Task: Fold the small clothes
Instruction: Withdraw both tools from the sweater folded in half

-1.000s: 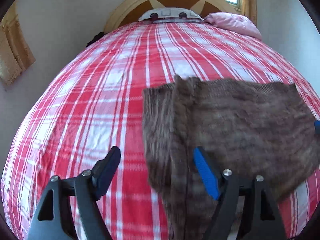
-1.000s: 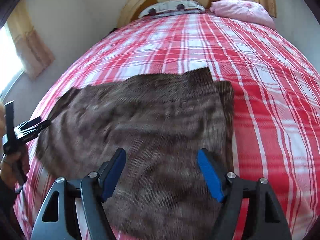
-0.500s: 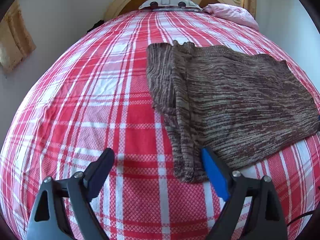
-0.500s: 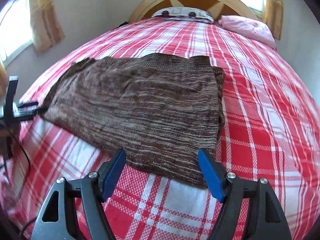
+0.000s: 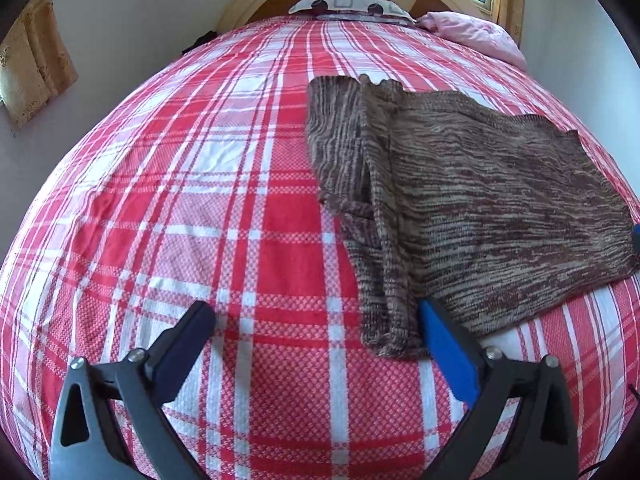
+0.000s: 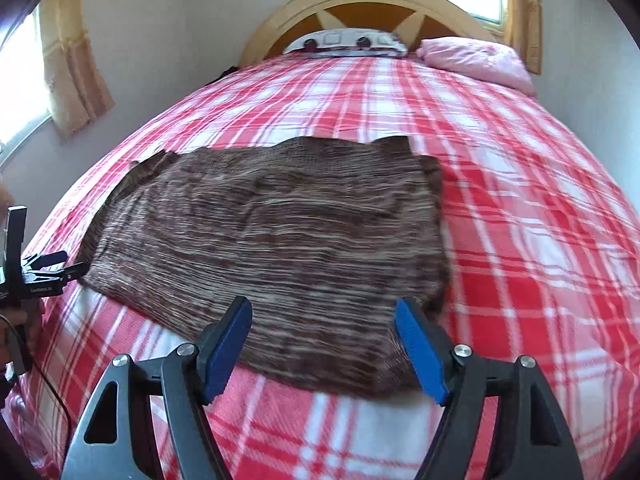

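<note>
Red plaid bedspread (image 5: 200,220), arched headboard (image 6: 368,8)

One brown striped knitted garment (image 5: 472,208) is being shown lying on one red-and-white plaid bedspread (image 5: 200,200). One pink pillow (image 6: 476,60) and one patterned white pillow (image 6: 346,42) are being seen by one arched wooden headboard (image 6: 360,0). Two black two-finger grippers (image 6: 322,344) are being held.

Knit garment (image 5: 480,208) on plaid bed (image 5: 200,208)
</note>
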Motion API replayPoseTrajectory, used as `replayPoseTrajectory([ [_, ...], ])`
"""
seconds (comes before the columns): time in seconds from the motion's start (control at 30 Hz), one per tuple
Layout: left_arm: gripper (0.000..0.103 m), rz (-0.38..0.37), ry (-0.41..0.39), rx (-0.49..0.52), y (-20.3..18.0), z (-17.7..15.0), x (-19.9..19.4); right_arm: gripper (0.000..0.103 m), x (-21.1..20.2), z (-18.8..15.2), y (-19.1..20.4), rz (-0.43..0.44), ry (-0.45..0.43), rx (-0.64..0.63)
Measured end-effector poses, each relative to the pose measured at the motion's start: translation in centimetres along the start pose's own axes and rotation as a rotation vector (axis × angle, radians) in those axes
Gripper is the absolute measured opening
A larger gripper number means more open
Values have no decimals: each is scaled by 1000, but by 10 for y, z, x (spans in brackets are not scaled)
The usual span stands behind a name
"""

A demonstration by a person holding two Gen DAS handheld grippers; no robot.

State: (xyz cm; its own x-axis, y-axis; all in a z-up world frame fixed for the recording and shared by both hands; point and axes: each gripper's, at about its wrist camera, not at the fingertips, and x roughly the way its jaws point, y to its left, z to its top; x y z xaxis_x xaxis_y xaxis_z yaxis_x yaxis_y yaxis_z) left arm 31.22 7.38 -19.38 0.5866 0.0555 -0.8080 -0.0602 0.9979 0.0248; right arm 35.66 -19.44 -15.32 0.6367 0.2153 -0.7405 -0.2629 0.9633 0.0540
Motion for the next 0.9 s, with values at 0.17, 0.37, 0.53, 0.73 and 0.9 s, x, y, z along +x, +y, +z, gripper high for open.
replayPoseTrajectory([
  [0.17,103,-18,0,-1,3,-2,0,75,19,-18,2,-15,57,-16],
  [0.37,103,-30,3,12,3,-4,-3,75,16,-27,7,-39,77,-63],
  [0.53,103,-57,2,16,7,-8,-7,75,11,-27,13,-85,97,-93],
  [0.73,103,-72,14,68,7,-17,-14,75,3,-31,27,-105,92,-125],
  [0.9,103,-89,-8,84,18,-29,-29,75,-10,-29,40,-80,61,-115],
])
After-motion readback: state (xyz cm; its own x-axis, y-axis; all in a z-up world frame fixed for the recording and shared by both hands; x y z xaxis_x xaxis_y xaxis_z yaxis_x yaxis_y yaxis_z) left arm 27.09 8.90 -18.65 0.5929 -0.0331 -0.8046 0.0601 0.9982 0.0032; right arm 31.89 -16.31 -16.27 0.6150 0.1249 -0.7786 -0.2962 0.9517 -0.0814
